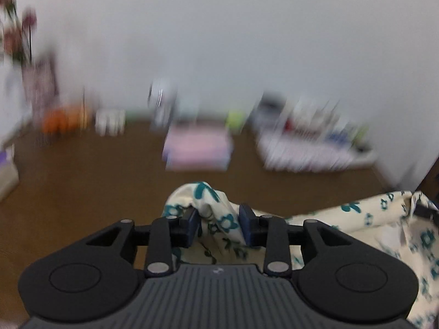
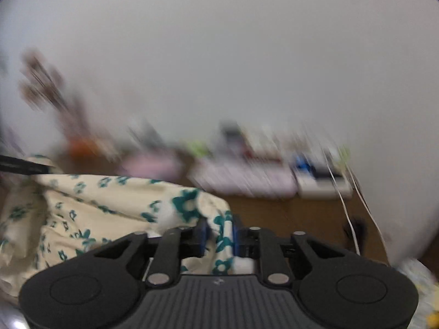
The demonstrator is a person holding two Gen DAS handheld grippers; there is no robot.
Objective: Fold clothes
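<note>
Each hand-held gripper, left (image 1: 218, 226) and right (image 2: 219, 237), pinched the soft, light floral garment (image 1: 370, 219) at a bunched edge.

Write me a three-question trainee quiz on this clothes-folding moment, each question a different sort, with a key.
1. True or false: the floral cloth lies between the fingers of the left gripper.
2. Multiple choice: the print on the cream cloth is A) red stripes, B) teal flowers, C) black dots.
3. Fill in: in the right wrist view, the right gripper has ____ between its blue pads.

Key: 1 true; 2 B; 3 the floral cloth, which runs on toward the left gripper.
</note>
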